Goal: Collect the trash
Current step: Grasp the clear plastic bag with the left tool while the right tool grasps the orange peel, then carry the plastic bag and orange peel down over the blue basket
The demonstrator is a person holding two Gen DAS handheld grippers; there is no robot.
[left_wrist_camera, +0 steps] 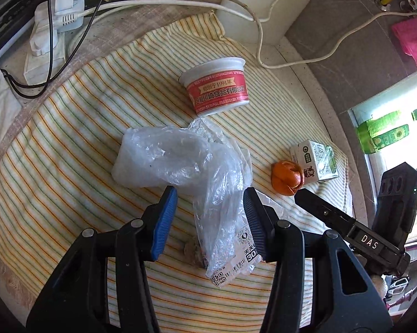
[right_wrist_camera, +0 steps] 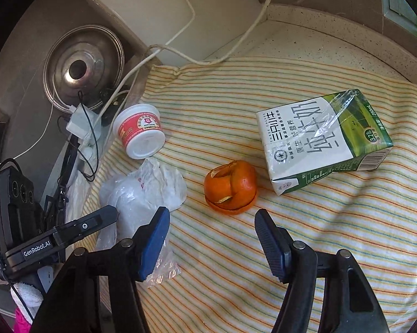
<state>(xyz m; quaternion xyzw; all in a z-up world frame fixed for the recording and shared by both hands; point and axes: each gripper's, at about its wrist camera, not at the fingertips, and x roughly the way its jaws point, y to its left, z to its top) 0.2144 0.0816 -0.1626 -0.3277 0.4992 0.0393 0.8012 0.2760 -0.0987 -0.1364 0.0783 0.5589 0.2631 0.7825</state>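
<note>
Trash lies on a striped cloth (left_wrist_camera: 69,138). A crumpled clear plastic bag (left_wrist_camera: 180,163) lies in the middle; its labelled end runs between the fingers of my open left gripper (left_wrist_camera: 209,216), which hangs just above it. An upside-down red and white cup (left_wrist_camera: 218,88) stands behind the bag. An orange peel (right_wrist_camera: 230,188) lies just ahead of my open, empty right gripper (right_wrist_camera: 211,238). A green and white milk carton (right_wrist_camera: 323,138) lies to the right of the peel. The bag (right_wrist_camera: 144,191), the cup (right_wrist_camera: 139,134) and the left gripper's body (right_wrist_camera: 55,236) also show in the right wrist view.
White power strips and cables (left_wrist_camera: 55,27) lie at the back left of the counter. A metal pot lid (right_wrist_camera: 83,63) leans at the back. A white board (right_wrist_camera: 180,8) stands against the wall. Green bottles (left_wrist_camera: 383,136) stand by the window on the right.
</note>
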